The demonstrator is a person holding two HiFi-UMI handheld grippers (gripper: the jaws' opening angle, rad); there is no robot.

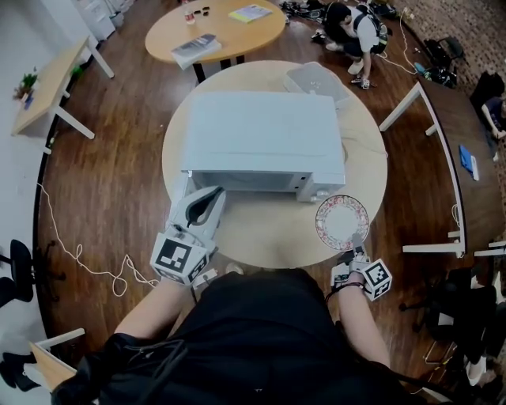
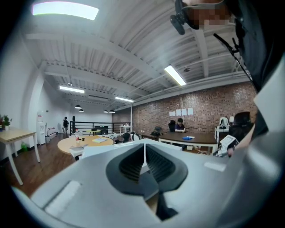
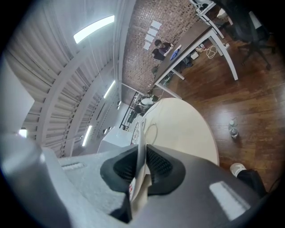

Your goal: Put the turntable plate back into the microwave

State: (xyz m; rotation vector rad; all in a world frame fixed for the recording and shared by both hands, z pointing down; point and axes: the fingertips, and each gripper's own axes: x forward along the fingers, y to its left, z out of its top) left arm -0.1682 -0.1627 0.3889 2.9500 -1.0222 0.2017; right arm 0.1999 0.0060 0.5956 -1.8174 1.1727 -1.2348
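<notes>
The white microwave (image 1: 261,138) stands on a round beige table (image 1: 269,229), its front towards me. The turntable plate (image 1: 341,221), glass with a patterned rim, hangs over the table's right front part, beside the microwave's front right corner. My right gripper (image 1: 356,244) is shut on its near edge. In the right gripper view the plate (image 3: 141,133) runs edge-on between the black pads (image 3: 156,165). My left gripper (image 1: 212,196) sits at the microwave's front left corner. In the left gripper view its jaws (image 2: 144,156) are shut with nothing between them.
A white lid-like tray (image 1: 316,79) lies on the table behind the microwave. A second round table (image 1: 213,32) with a book stands further back, and a person (image 1: 356,24) crouches beside it. Desks (image 1: 47,87) flank both sides. A white cable (image 1: 87,265) trails on the wooden floor.
</notes>
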